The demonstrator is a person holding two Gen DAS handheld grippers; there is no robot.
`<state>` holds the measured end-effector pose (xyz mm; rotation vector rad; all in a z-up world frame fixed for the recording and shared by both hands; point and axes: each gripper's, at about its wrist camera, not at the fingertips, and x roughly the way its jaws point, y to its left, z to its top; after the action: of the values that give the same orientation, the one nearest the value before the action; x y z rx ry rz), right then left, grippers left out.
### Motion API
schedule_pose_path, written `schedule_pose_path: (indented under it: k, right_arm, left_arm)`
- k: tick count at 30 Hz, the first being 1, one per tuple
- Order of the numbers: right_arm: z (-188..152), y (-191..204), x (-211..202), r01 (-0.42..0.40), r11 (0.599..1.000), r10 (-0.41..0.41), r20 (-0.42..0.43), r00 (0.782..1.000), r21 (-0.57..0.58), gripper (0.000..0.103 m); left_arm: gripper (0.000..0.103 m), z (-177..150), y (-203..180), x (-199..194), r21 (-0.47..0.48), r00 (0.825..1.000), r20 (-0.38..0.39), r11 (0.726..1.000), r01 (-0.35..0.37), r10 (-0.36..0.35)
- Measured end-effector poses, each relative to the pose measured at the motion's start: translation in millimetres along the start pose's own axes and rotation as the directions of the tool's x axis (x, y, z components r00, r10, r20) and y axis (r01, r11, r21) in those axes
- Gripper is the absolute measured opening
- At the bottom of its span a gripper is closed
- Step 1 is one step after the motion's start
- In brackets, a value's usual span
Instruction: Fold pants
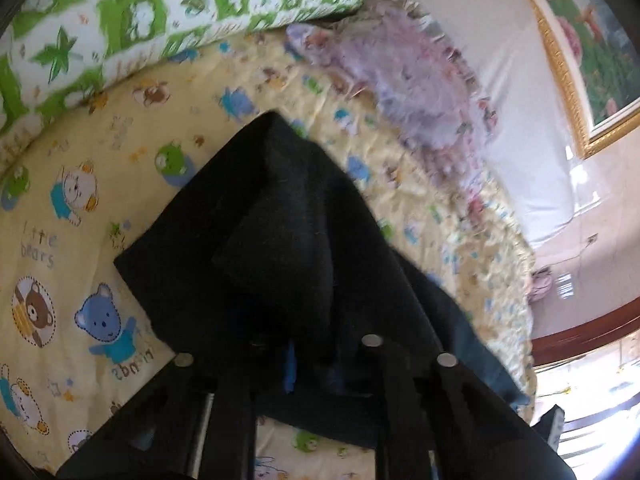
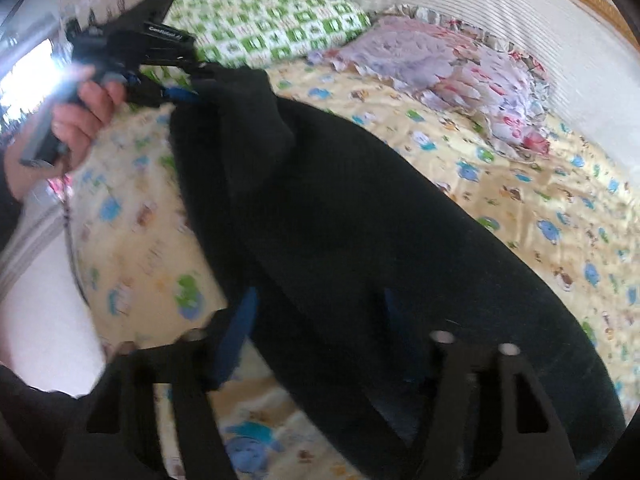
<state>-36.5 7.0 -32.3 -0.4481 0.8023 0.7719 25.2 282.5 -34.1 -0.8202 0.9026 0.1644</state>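
Note:
Black pants [image 1: 280, 216] lie across a bed with a yellow bear-print sheet [image 1: 80, 184]. In the left wrist view the cloth drapes over my left gripper [image 1: 308, 360], hiding most of its fingers; only a blue pad [image 1: 290, 364] shows. The right wrist view shows the same left gripper [image 2: 188, 94] at the upper left, held by a hand [image 2: 84, 116], shut on one end of the pants [image 2: 340, 208] and lifting it off the sheet. My right gripper [image 2: 316, 324] straddles the other end, its blue fingers [image 2: 240, 332] apart with the cloth between them.
A green-and-white checked pillow [image 2: 272, 20] and a crumpled lilac and pink blanket [image 2: 448, 64] lie at the head of the bed. A gold-framed picture [image 1: 592, 52] leans on the white wall. The bed's edge drops off at right [image 1: 528, 280].

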Motion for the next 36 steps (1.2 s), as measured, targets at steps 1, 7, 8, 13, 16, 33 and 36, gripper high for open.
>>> schedule_pose_path:
  k: [1,7,8,13,16,33,36]
  right_arm:
    - [-0.3,-1.7,2.1,0.014,1.000,-0.014,-0.007,1.000,0.003,0.036]
    - [1.7,-23.9,-20.0,-0.023,0.994,0.017,0.057,0.998,0.110,0.011]
    - [2.2,-26.6,-28.9,-0.039,0.992,0.030,0.077,0.997,0.121,0.011]
    - [1.6,-19.0,-45.0,-0.089,0.992,0.081,0.085,0.993,0.092,0.011]
    - [-5.4,-7.6,-29.2,-0.082,0.995,0.080,0.029,0.996,0.059,0.010]
    - [-4.4,-39.3,-42.7,-0.319,0.895,0.287,0.145,0.947,0.312,0.035]
    - [10.1,-51.0,-44.0,-0.370,0.860,0.319,0.197,0.927,0.351,0.035]
  left_arm:
    - [0.007,-2.1,1.6,1.2,0.005,1.000,0.001,1.000,-0.009,0.009]
    - [0.004,-9.3,-0.6,-33.6,0.058,0.997,0.076,0.998,-0.001,-0.003]
    - [0.004,-10.9,-2.5,-40.8,0.084,0.996,0.086,0.996,-0.001,-0.006]
    - [0.005,-17.9,8.2,-31.7,0.139,0.996,0.071,0.989,-0.054,0.045]
    - [0.005,-24.9,18.8,-20.5,0.157,0.995,0.062,0.984,-0.087,0.079]
    - [0.053,-41.6,28.5,-58.3,0.114,0.978,0.162,0.982,-0.154,0.134]
    - [0.055,-35.4,35.4,-57.4,0.068,0.982,0.149,0.990,-0.123,0.112]
